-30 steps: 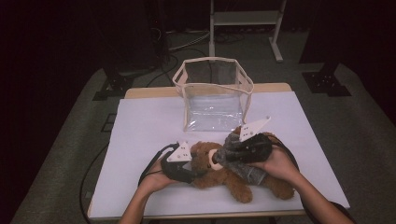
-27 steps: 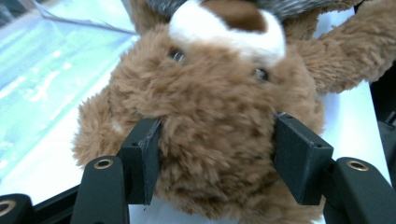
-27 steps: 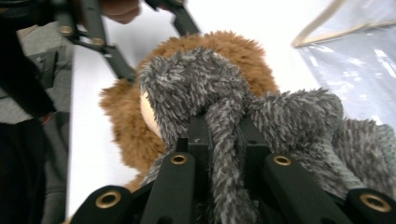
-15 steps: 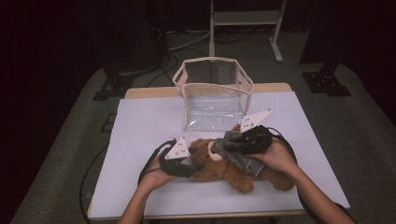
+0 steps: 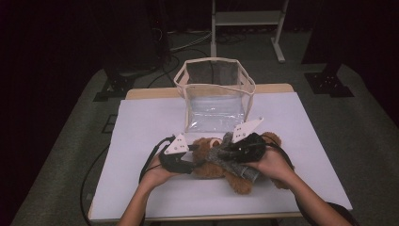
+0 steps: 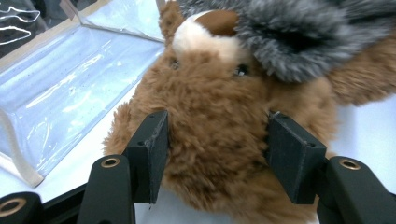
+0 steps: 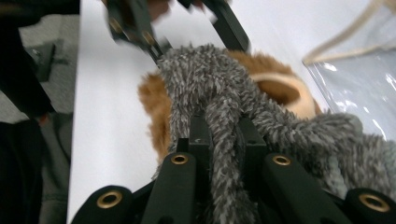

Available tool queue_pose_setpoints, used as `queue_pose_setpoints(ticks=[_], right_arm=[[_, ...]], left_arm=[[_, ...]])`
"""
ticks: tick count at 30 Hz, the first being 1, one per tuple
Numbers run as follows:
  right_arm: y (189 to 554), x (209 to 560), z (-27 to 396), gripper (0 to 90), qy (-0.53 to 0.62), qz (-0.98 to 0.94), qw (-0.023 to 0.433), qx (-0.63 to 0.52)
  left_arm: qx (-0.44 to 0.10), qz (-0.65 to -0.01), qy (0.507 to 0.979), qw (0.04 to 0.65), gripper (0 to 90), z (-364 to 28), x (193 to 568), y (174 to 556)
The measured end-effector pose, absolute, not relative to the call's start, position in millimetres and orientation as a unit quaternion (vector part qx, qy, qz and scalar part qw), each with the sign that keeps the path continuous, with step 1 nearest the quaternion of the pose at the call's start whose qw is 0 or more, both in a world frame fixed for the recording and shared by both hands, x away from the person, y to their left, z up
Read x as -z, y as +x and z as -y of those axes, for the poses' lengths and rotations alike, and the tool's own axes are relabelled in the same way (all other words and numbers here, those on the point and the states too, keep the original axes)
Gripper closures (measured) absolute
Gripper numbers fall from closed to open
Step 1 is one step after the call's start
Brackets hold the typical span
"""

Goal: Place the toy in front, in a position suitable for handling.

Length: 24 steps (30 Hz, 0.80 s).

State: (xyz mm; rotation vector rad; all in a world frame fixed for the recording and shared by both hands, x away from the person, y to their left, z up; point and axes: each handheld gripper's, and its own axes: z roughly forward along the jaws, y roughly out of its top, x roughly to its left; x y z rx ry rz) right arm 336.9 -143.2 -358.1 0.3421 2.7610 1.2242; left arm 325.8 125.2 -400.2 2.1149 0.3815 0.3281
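Observation:
A brown plush bear (image 5: 205, 168) lies on the white table (image 5: 141, 127) near its front edge, with a grey furry scarf (image 5: 221, 157) draped over it. My left gripper (image 6: 217, 154) is shut on the bear's head (image 6: 215, 107), and its pads (image 6: 152, 149) sink into the fur on both sides. My right gripper (image 7: 224, 135) is shut on a strand of the grey scarf (image 7: 219, 93), which runs up over the bear (image 7: 152, 100). In the high view the left gripper (image 5: 188, 162) comes at the bear from the left and the right gripper (image 5: 230, 150) from the right.
A clear plastic bag with beige trim (image 5: 216, 94) stands open at the back middle of the table, just beyond the bear; its wall (image 6: 70, 84) lies close to the left gripper. Cables trail off the table's left side. A metal stand (image 5: 247, 19) stands on the floor behind.
The bear and scarf have shifted slightly between the grippers. Both hands stay almost where they were, and both grips hold.

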Motion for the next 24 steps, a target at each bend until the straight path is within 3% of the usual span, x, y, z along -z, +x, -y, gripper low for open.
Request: queue_pose_setpoints(ticks=[7, 16, 24], right_arm=[[338.7, 359.3, 150.6, 79.3, 0.124, -0.907, 0.05, -0.4], [329.5, 341.6, 120.2, 79.2, 0.081, -0.907, 0.044, -0.41], [337.4, 356.0, 108.2, 79.3, 0.08, -0.917, 0.032, -0.39]], left_arm=[[-0.127, -0.145, 0.872, 0.451, 41.3, -129.6, 405.3, 319.3], [-0.138, -0.148, 0.867, 0.455, 42.6, -119.6, 408.2, 328.0], [-0.136, -0.154, 0.863, 0.461, 41.4, -123.8, 408.4, 329.3]])
